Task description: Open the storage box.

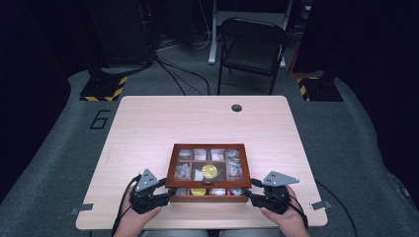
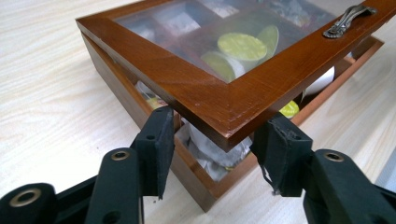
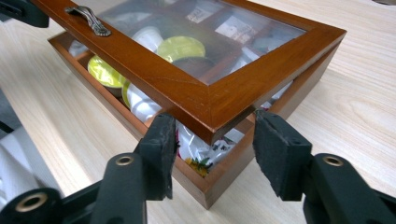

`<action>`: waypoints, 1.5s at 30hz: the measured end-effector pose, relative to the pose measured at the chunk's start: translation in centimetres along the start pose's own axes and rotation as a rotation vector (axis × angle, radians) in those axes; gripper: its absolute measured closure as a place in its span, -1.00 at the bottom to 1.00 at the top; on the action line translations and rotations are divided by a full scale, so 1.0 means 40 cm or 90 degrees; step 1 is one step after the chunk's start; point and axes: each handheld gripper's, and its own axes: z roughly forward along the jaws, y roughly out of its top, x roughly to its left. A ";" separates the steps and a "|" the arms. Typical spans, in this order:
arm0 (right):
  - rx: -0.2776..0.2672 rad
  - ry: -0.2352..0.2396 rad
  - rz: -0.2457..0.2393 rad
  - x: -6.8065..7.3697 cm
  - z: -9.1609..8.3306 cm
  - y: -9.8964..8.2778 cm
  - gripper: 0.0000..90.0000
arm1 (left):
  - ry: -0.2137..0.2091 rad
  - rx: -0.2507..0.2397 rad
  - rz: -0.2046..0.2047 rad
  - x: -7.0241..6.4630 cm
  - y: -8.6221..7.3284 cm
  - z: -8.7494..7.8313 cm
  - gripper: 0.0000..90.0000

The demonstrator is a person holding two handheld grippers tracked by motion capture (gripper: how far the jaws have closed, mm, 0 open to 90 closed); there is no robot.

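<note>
Okay, so I've got the wooden box [image 1: 207, 195] sitting near my edge of the table [image 1: 148, 123], roughly centred, and its glass lid [image 2: 219, 98] is lifted a bit off the base at the front. There's a visible gap all along that side, and the little metal handle [image 3: 88, 19] on the lid's front rail is untouched.

My left gripper [image 2: 212, 140] is at the box's front left corner. Its jaws are clamped on the lid's corner, one pad on each edge of the frame, so it's holding that corner up.

My right gripper [image 3: 215, 135] is at the front right corner, jaws either side of the lid corner. The left pad sits right against the wood, while the right one looks slightly off it, so I'd call that grip loose, not a proper hold.

Inside I can see yellow-topped pods [image 3: 180, 46] and some foil packets [image 2: 208, 154] in the compartments.
</note>
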 end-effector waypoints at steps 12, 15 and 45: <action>-0.030 -0.004 -0.013 -0.009 -0.013 0.043 0.03 | -0.002 -0.038 -0.009 0.014 0.036 -0.017 -0.04; -0.040 -0.002 -0.005 -0.013 -0.018 0.054 0.03 | 0.000 -0.043 -0.004 0.018 0.053 -0.020 -0.05; -0.090 0.002 0.023 -0.066 -0.034 0.193 0.06 | 0.008 -0.095 0.006 0.069 0.188 -0.026 -0.03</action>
